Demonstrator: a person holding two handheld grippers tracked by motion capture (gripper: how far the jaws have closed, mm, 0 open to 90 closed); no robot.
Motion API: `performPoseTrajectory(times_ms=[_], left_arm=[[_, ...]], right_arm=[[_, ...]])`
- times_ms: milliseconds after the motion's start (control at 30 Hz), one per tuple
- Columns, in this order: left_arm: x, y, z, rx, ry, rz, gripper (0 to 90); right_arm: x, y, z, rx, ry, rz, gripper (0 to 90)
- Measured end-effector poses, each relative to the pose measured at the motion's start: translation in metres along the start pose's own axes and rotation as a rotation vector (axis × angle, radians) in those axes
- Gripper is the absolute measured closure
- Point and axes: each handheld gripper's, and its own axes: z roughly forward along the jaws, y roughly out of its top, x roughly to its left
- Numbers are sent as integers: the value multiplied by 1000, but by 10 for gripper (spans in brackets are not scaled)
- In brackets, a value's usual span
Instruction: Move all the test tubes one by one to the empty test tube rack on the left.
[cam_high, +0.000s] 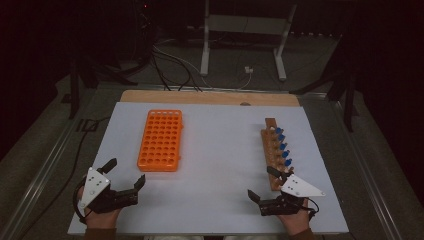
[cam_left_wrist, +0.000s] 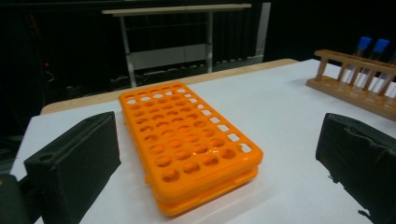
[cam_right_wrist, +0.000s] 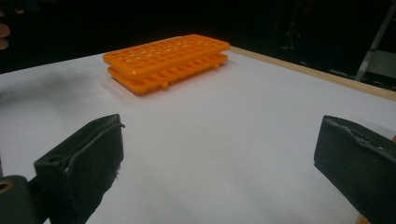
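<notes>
Left gripper (cam_high: 126, 172) low at near left corner of white table (cam_high: 220, 150), jaws spread wide and holding nothing; flat orange plastic tube rack with rows of round holes (cam_high: 161, 139) just ahead of jaws, apart from them, long axis running away toward far edge. Right gripper (cam_high: 263, 182) at near right, jaws likewise spread and unloaded, just beside near end of wooden rack of blue-capped tubes (cam_high: 276, 152), its long axis also near-to-far.

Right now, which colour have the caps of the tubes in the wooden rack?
Blue caps, clearest in the high view.
</notes>
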Motion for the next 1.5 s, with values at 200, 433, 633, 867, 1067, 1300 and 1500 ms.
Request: performPoseTrajectory(times_ms=[200,433,633,867,1067,1300,1500], left_arm=[[3,0,-3,-3,16,-6,5],[4,-6,-1,15,5,15,6],[4,-8,-2,15,-9,-4,5],[3,-9,-4,20,2,-14,5],[6,-11,-3,27,17,-36,5],[5,-13,-1,47,18,-35,5],[6,-13,-2,43,25,-46,5]], right_arm=[[-4,0,-3,-11,-6,21,17],[-11,4,-8,-40,25,58,17],[-13,13,-14,-60,22,47,17],[-23,29,-33,-109,-34,25,17],[-33,36,-45,-88,-82,6,39],[-61,21,-49,-15,-126,90,135],[-78,6,-49,41,-87,157,312]])
